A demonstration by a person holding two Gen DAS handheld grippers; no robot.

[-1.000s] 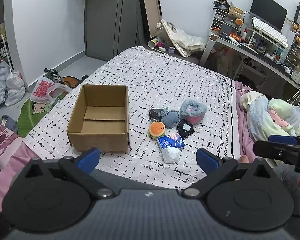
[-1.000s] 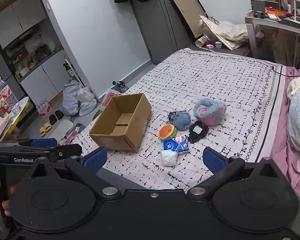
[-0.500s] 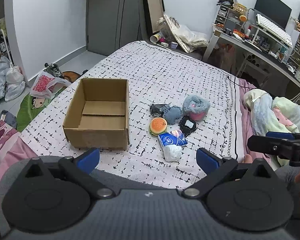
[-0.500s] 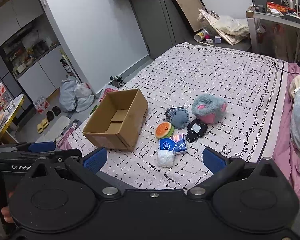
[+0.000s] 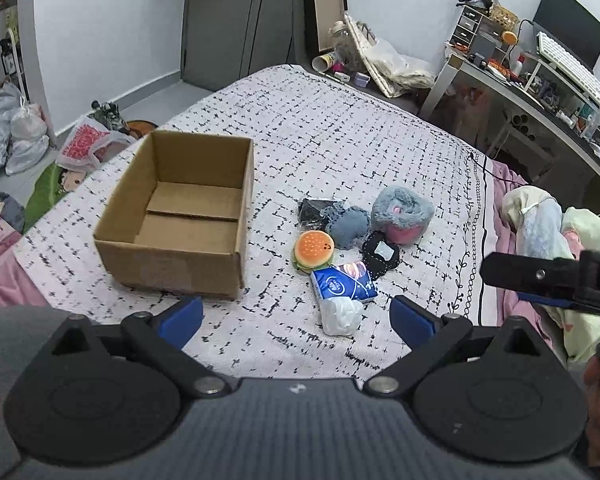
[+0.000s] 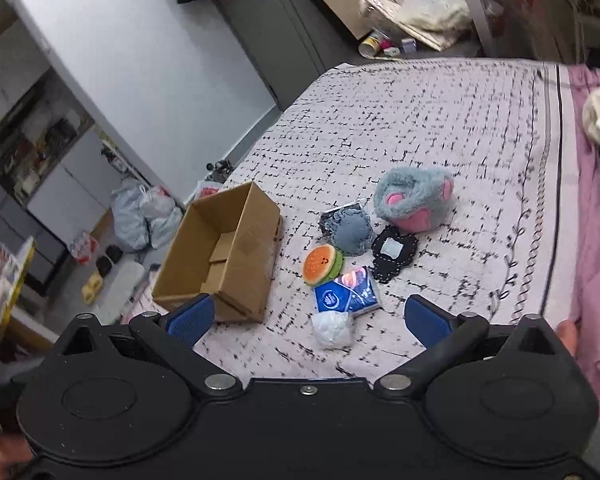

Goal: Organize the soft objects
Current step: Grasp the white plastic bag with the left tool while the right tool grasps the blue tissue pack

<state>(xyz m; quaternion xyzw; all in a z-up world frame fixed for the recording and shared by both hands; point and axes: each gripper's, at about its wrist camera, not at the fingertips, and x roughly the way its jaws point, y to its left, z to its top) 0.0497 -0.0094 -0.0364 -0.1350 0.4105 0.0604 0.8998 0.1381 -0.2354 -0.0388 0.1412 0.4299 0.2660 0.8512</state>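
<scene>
An open, empty cardboard box [image 5: 180,216] [image 6: 224,256] stands on the patterned bedspread [image 5: 340,140]. Right of it lies a cluster of soft things: a grey-and-pink plush [image 5: 402,214] [image 6: 414,198], a grey-blue pouf [image 5: 350,226] [image 6: 352,232], a burger squishy [image 5: 314,250] [image 6: 322,264], a black lace patch [image 5: 382,250] [image 6: 392,254], a blue tissue pack [image 5: 344,282] [image 6: 346,294] and a white wad [image 5: 340,316] [image 6: 332,330]. My left gripper [image 5: 296,316] is open and empty above the bed's near edge. My right gripper [image 6: 308,320] is open and empty, just short of the white wad.
A bundled blanket [image 5: 548,224] lies at the bed's right side. A cluttered desk [image 5: 540,92] with monitor and keyboard stands at the far right. Bags [image 5: 12,132] and clutter sit on the floor at the left. Dark wardrobe doors [image 5: 236,20] stand behind the bed.
Both grippers have moved forward and down towards the bed; the box and soft things look larger and nearer. The right view has tilted. Nothing was taken hold of.
</scene>
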